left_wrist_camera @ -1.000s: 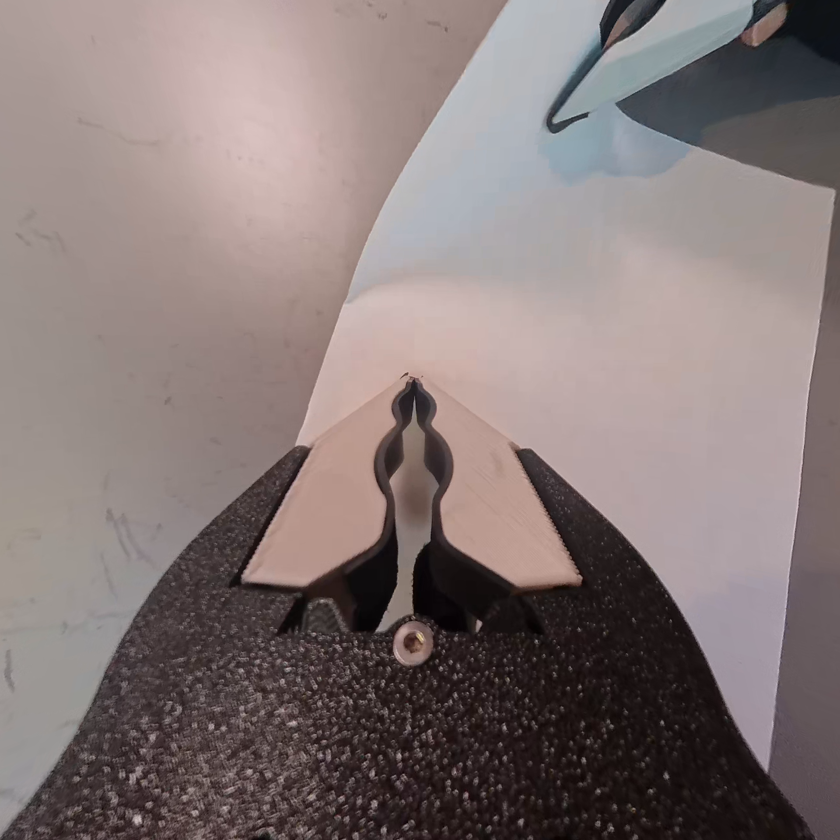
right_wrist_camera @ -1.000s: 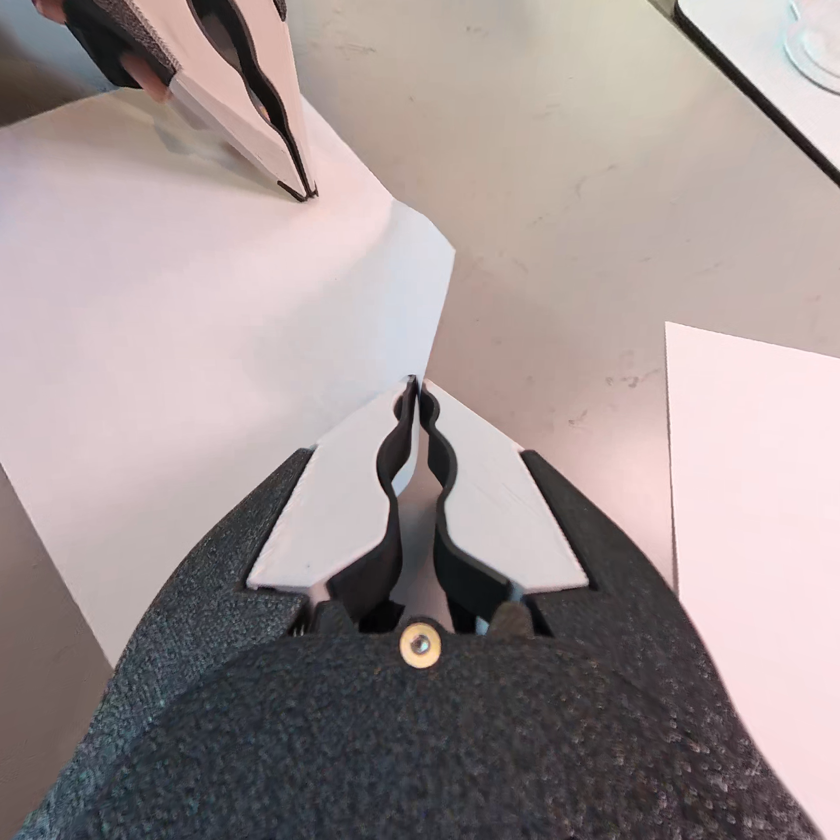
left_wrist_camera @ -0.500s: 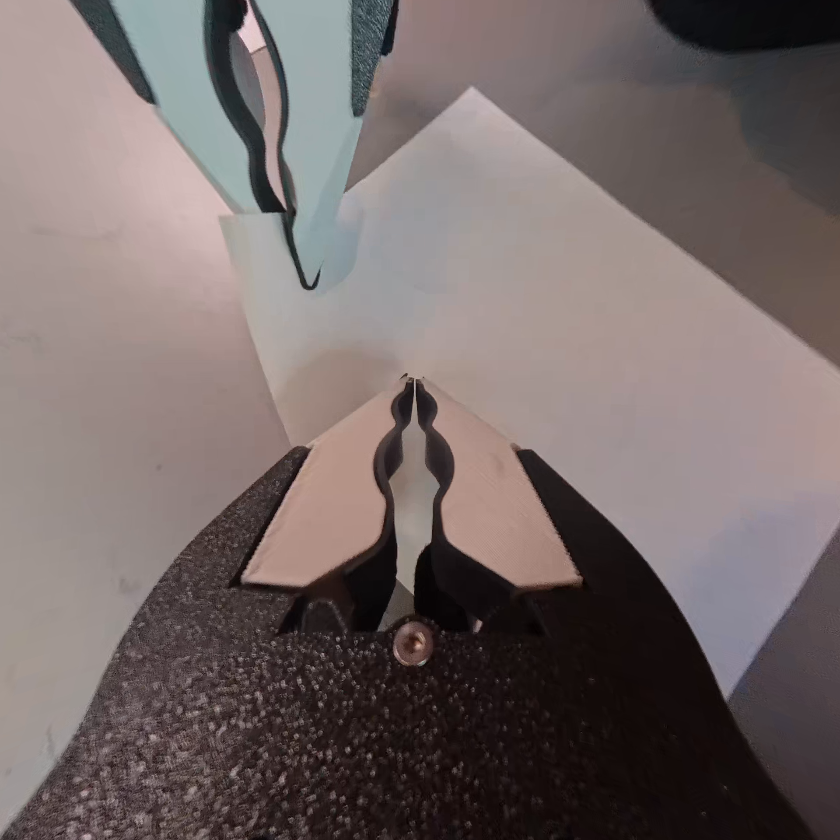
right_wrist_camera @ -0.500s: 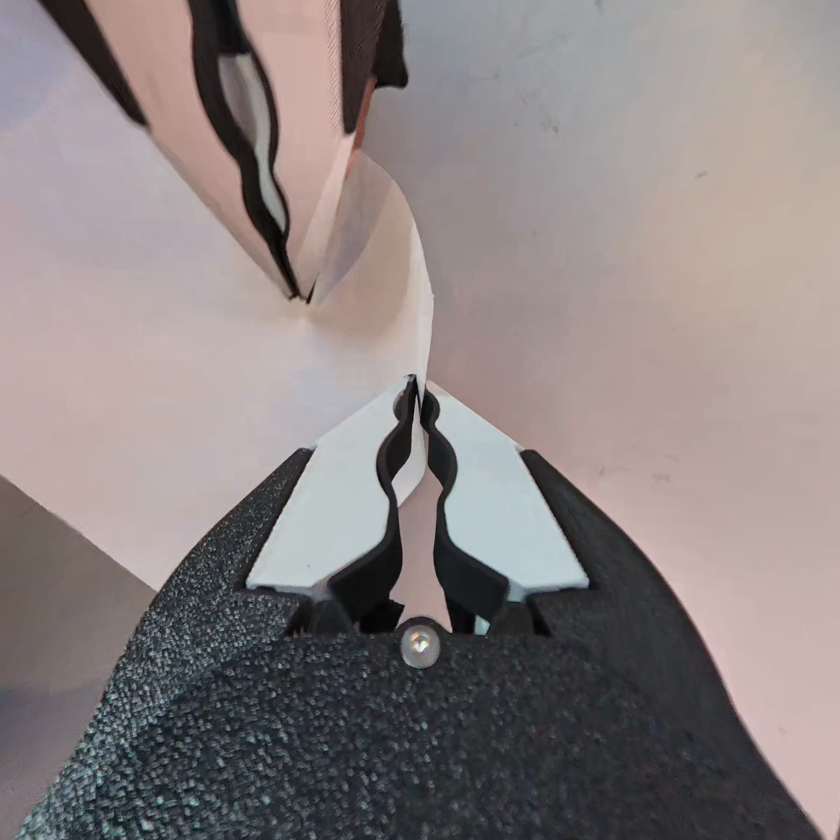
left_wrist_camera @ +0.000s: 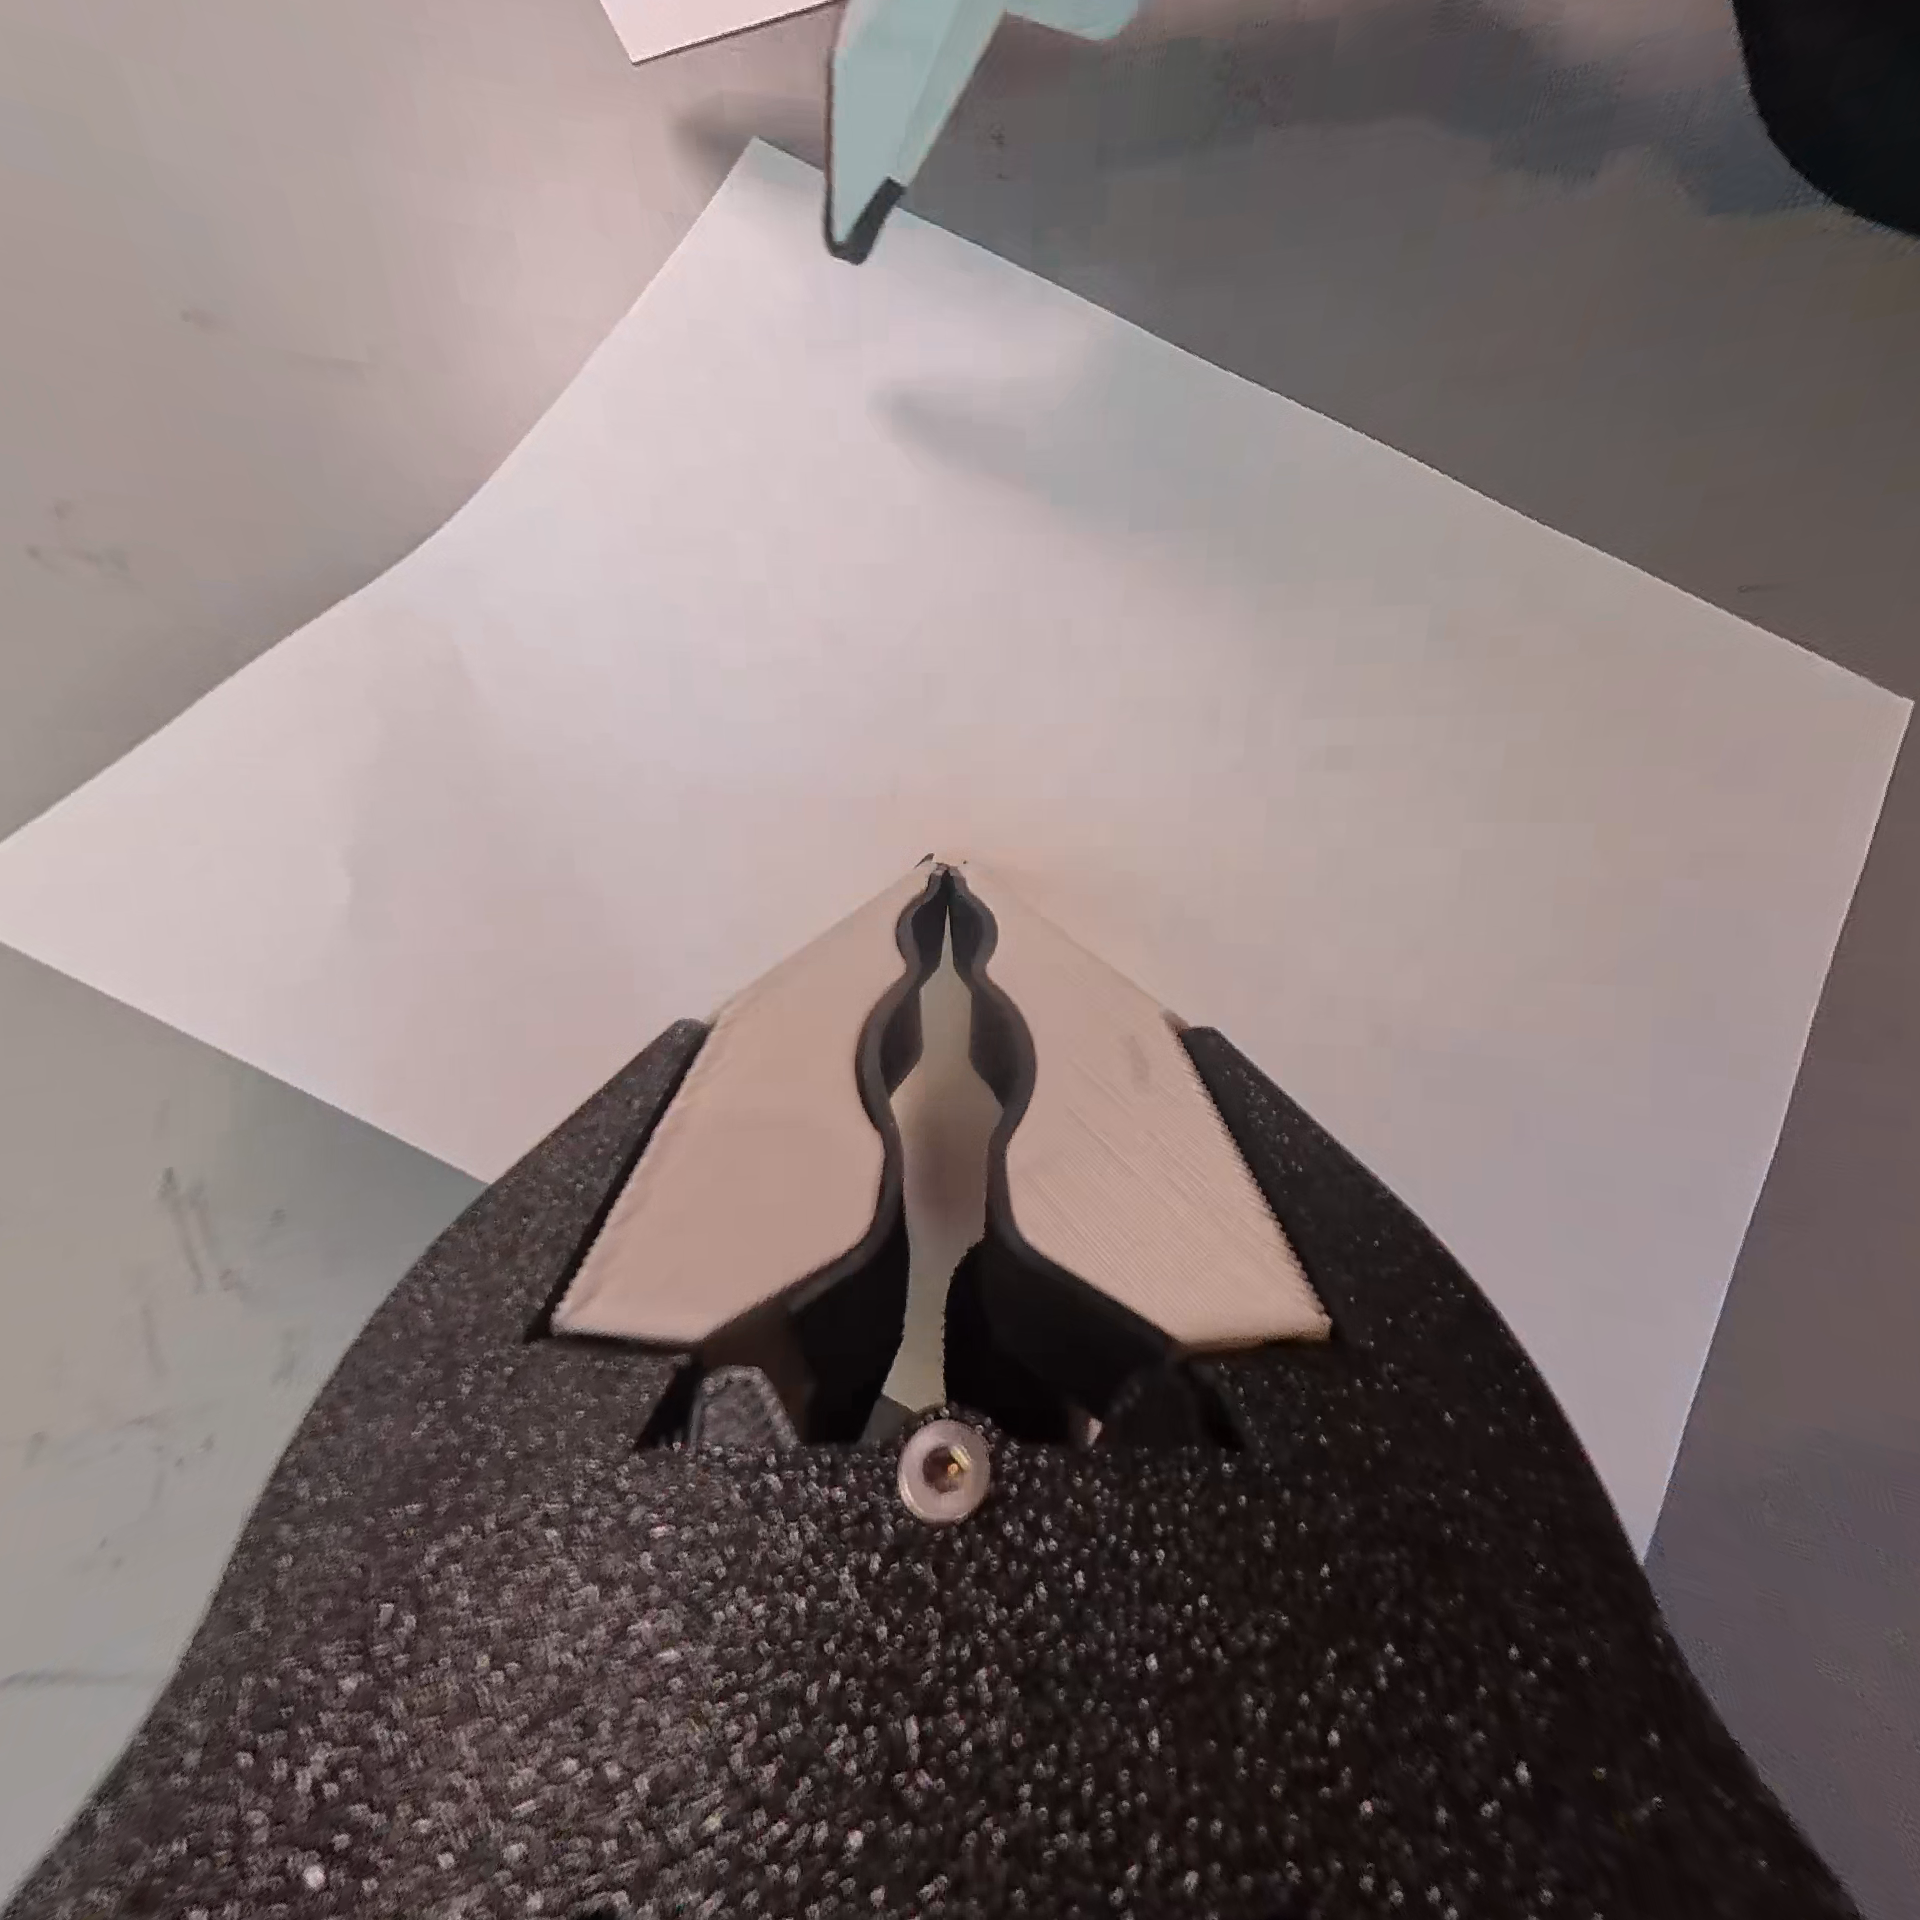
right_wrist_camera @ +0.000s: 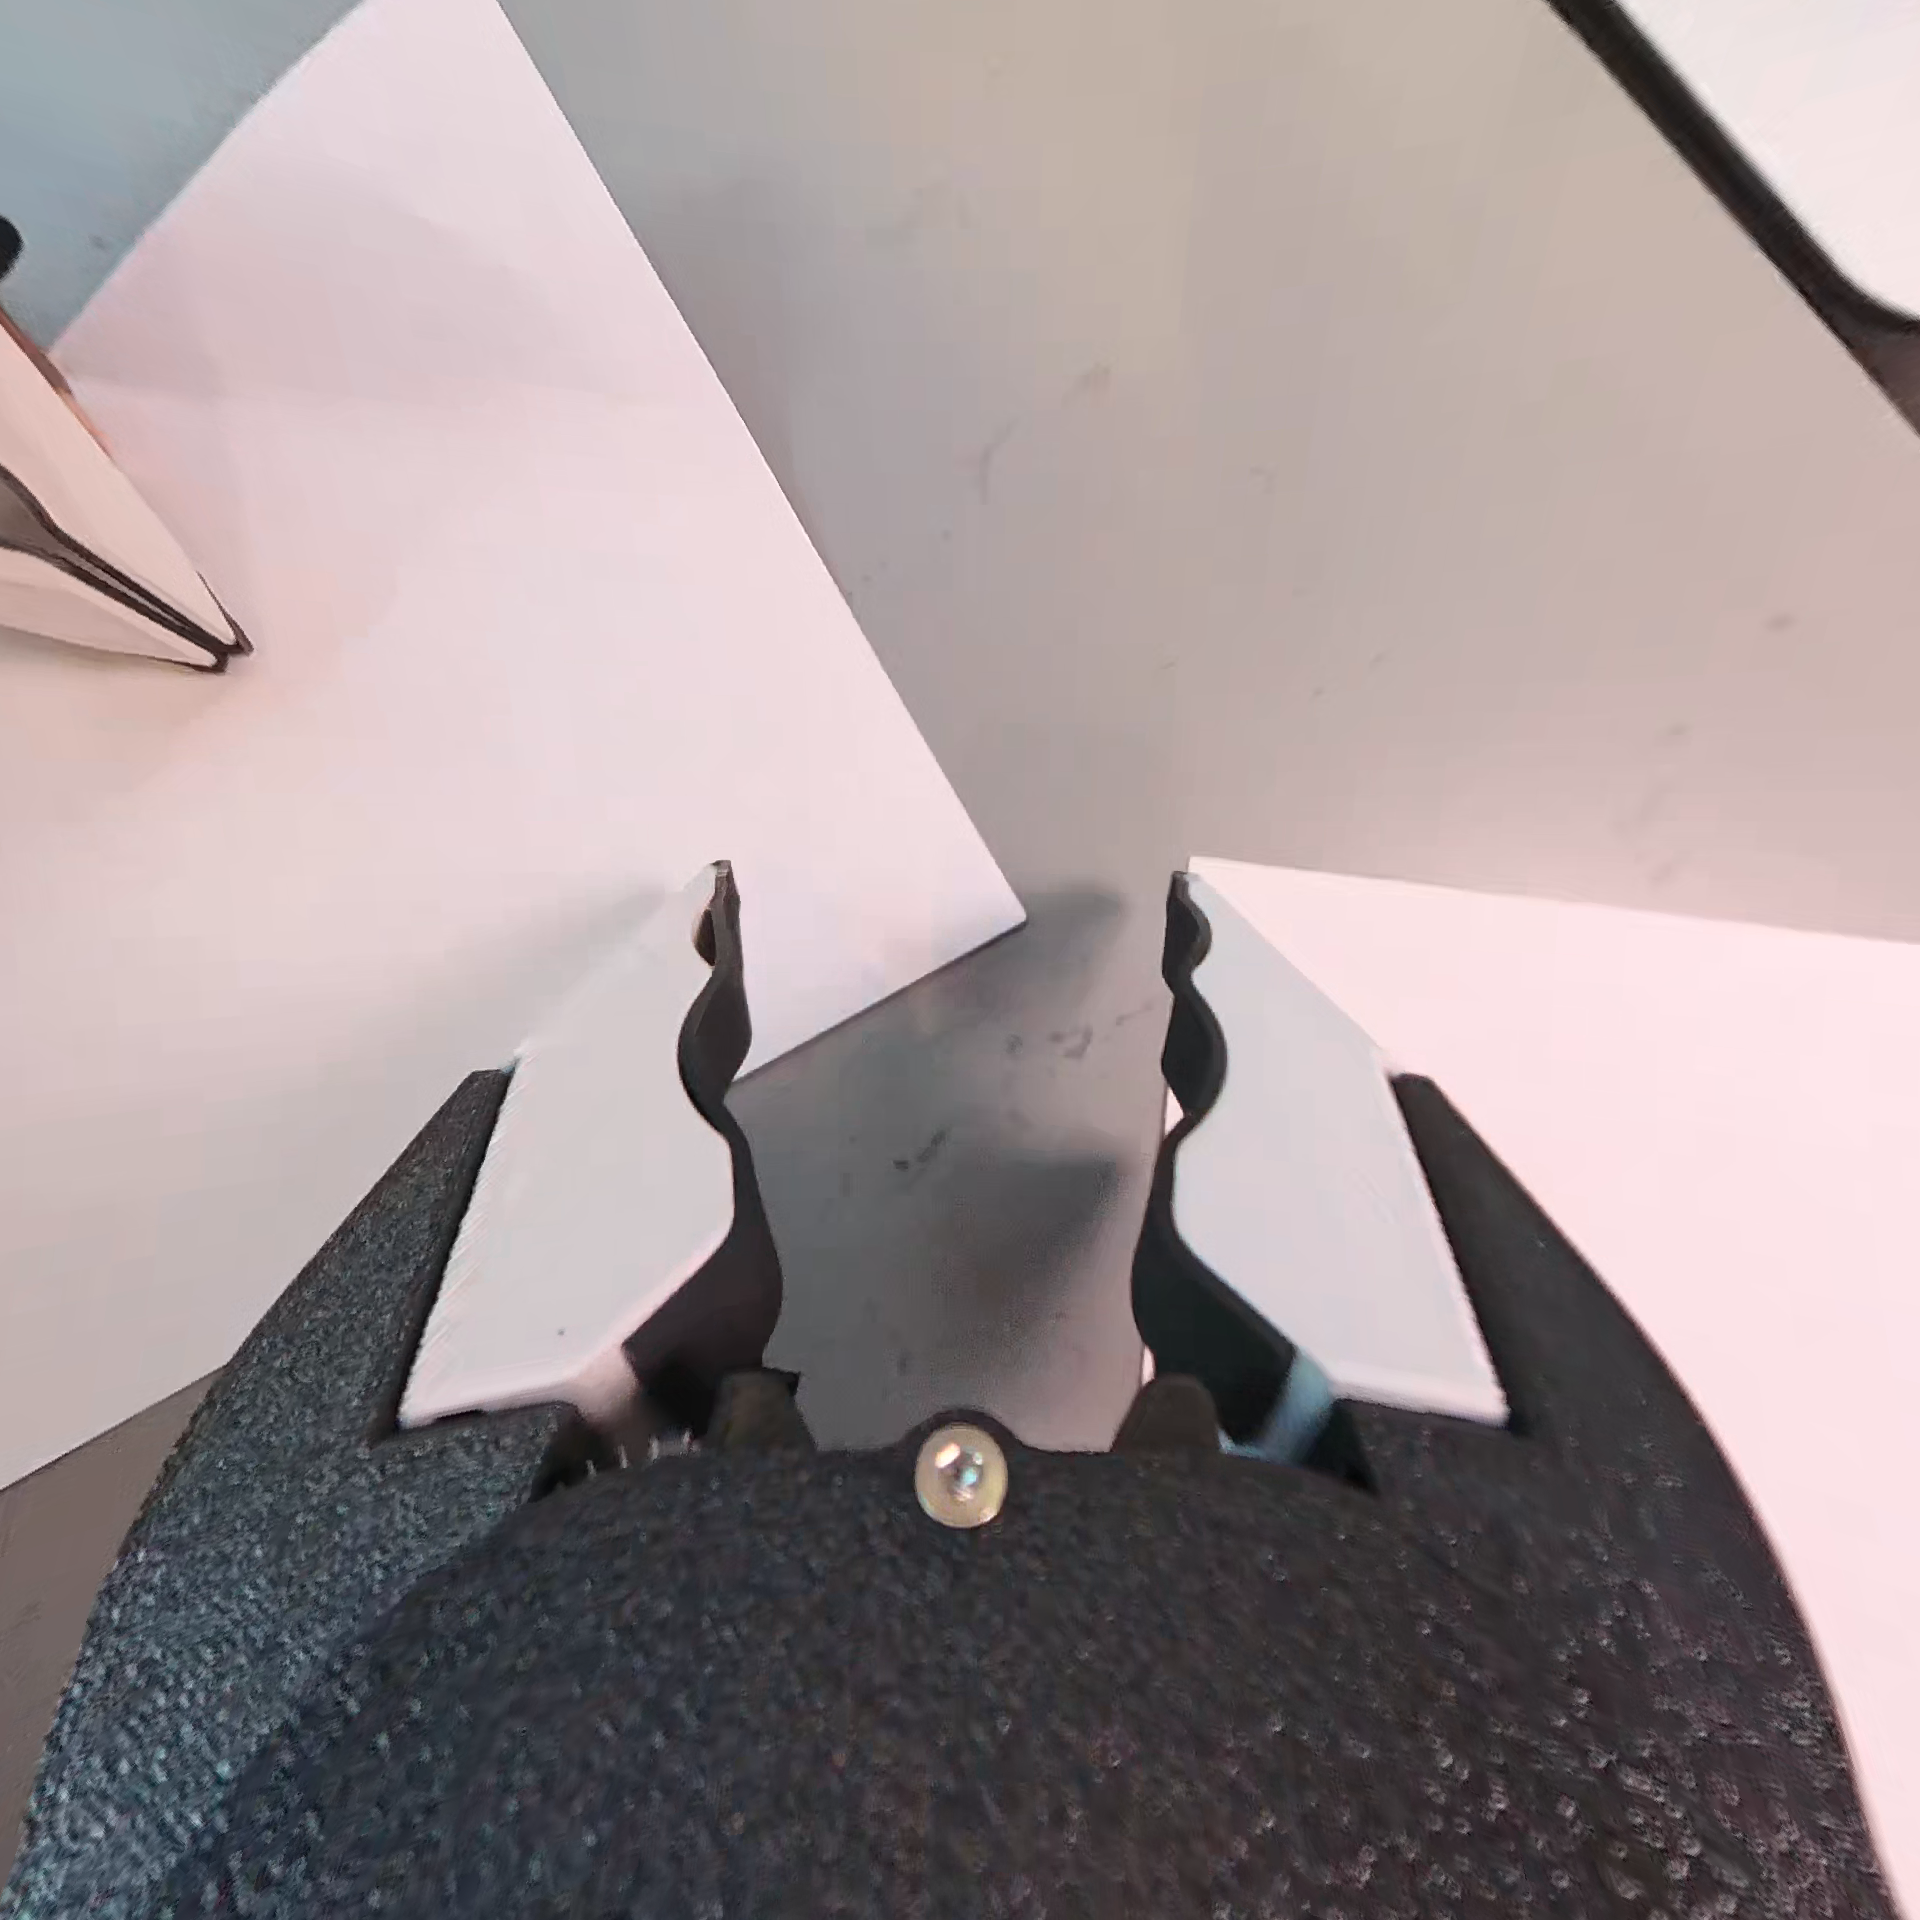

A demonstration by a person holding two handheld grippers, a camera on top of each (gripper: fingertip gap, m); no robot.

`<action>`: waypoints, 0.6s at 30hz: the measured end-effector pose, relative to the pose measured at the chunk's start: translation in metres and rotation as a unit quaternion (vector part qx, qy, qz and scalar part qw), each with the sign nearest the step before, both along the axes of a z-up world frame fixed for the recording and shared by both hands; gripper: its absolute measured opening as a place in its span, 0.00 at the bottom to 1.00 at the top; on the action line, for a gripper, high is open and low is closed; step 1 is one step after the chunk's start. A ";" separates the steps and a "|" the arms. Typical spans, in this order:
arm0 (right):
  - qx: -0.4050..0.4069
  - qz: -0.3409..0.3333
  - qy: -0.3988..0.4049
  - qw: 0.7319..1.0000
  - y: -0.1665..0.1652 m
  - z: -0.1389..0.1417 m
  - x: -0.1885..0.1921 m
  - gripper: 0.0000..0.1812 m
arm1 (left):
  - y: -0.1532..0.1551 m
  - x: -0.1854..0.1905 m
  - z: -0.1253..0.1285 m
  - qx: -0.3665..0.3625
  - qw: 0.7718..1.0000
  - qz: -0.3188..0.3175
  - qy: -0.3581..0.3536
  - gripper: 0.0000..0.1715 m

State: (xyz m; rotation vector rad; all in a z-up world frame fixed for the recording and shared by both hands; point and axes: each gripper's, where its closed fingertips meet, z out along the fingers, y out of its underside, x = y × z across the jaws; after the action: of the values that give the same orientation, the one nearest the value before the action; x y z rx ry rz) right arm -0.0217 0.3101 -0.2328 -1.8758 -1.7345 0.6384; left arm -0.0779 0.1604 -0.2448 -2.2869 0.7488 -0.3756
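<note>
Left gripper (left_wrist_camera: 940, 871) jaws are closed, pinching the white paper sheet (left_wrist_camera: 935, 582); right gripper (right_wrist_camera: 951, 878) gapes empty beside its corner

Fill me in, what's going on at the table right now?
A person works two handheld grippers over a white sheet of paper on a grey table. The left gripper is shut, pinching the sheet near its close edge. The right gripper is open and holds nothing, hovering over bare table beside the sheet's corner. A second sheet lies flat to its right.
</note>
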 end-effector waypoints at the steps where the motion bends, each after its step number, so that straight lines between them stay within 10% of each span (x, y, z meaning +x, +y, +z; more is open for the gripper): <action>1: 0.002 -0.003 -0.003 1.000 -0.004 -0.004 0.004 0.44 | -0.001 0.001 0.000 -0.008 1.000 0.002 -0.004 0.00; 7: 0.009 0.021 -0.001 1.000 -0.021 -0.012 -0.001 0.29 | -0.007 0.012 0.018 -0.037 0.997 -0.025 -0.067 0.00; 18: 0.022 0.099 0.007 0.995 -0.033 -0.010 -0.014 0.12 | 0.069 -0.016 0.007 0.036 0.995 -0.020 0.092 0.05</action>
State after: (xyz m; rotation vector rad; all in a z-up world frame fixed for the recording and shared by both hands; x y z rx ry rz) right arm -0.0357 0.2774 -0.2433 -1.6785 -1.9252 0.6790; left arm -0.0936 0.2295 -0.2377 -2.2624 0.8868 -0.1555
